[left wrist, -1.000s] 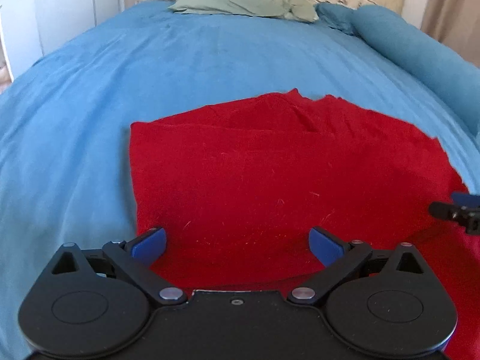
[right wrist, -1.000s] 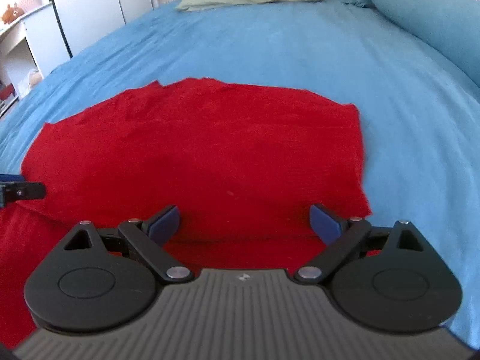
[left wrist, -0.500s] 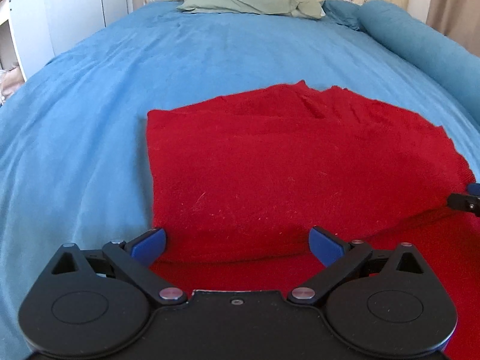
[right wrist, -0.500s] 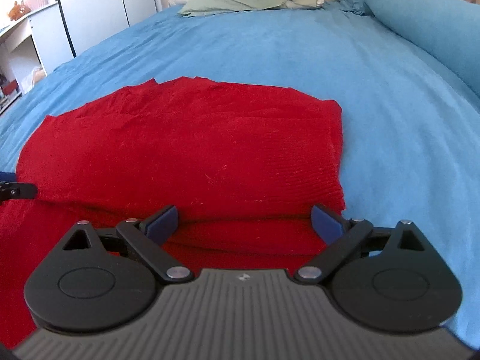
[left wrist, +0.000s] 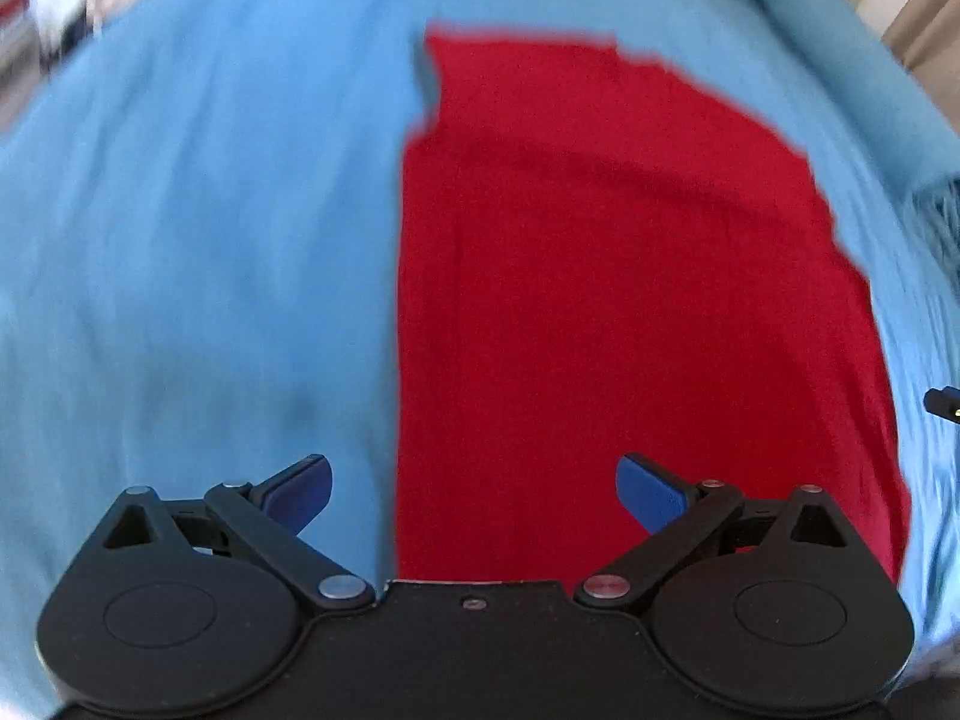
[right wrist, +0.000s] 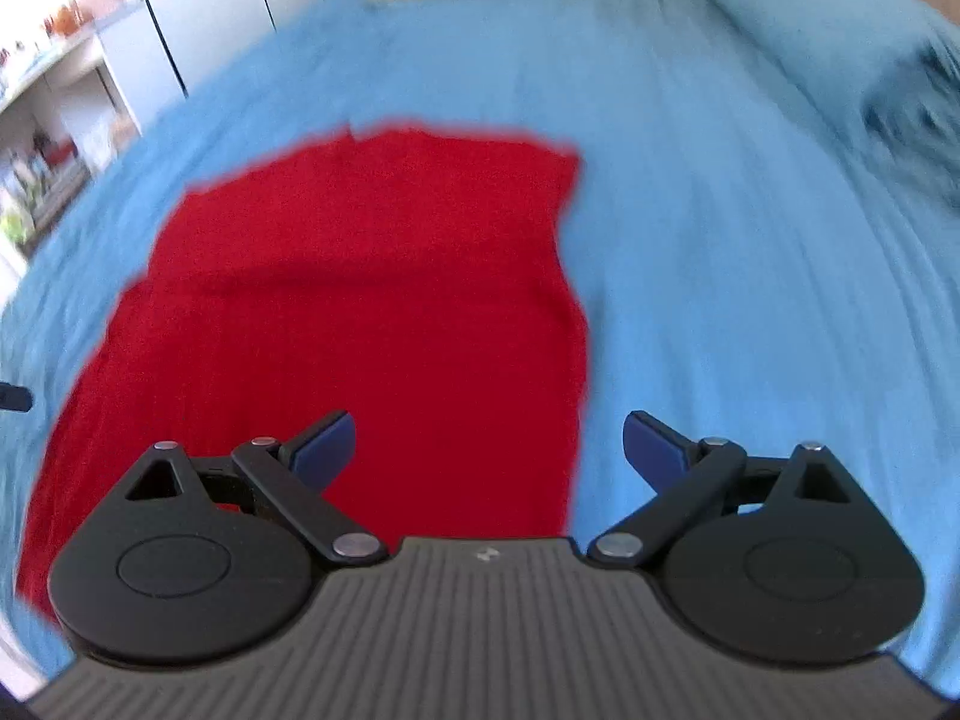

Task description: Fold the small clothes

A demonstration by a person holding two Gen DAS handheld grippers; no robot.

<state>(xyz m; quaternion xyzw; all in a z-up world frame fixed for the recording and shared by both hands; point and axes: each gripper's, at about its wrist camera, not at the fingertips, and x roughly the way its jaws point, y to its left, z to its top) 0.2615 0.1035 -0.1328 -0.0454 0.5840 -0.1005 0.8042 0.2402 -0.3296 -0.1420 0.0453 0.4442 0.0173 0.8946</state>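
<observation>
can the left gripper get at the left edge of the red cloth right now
Probably yes. The left gripper is open and holds nothing, and the red cloth has its left edge lying between the fingers on the blue bedspread, with nothing in between.

**Open bed on both sides**

My left gripper (left wrist: 474,489) and right gripper (right wrist: 489,450) hung with fingers spread over flat ground. Only the red garment (left wrist: 630,300) lay low on the blue bedspread (left wrist: 180,240). A blue bolster (right wrist: 810,24) bounded the far right.

Right tool (right wrist: 489,444) spread wide, empty, above red garment (right wrist: 372,300).
</observation>
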